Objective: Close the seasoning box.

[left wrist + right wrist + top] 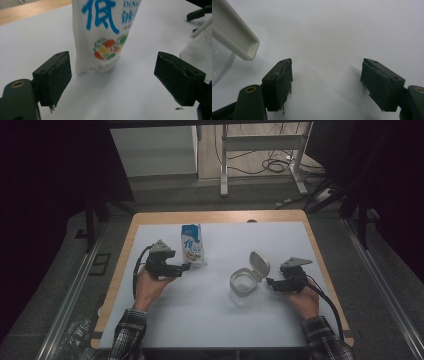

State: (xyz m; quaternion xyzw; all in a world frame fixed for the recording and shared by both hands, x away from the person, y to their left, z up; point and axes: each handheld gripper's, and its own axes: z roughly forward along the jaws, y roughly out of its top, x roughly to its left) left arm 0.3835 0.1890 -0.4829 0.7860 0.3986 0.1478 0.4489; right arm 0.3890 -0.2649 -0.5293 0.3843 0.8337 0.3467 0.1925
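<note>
One pouch, one clear container and two hand-held grippers on a white-covered table.

One white pouch (192, 244) with blue lettering stands upright toward the far left of the white table cover (210, 315). The left gripper (184, 267) sits just in front of the pouch and points at it, jaws spread with nothing between them; its own camera shows the pouch (102, 32) standing a little beyond the two black pads (58, 80), untouched. One clear round container (243, 287) stands right of centre, its single white hinged lid (259, 265) flipped up. The right gripper (270, 282) rests just beside the container, jaws also spread and empty, the lid (234, 37) near its left pad. Two plaid sleeves (127, 335) enter from the near edge.
</note>
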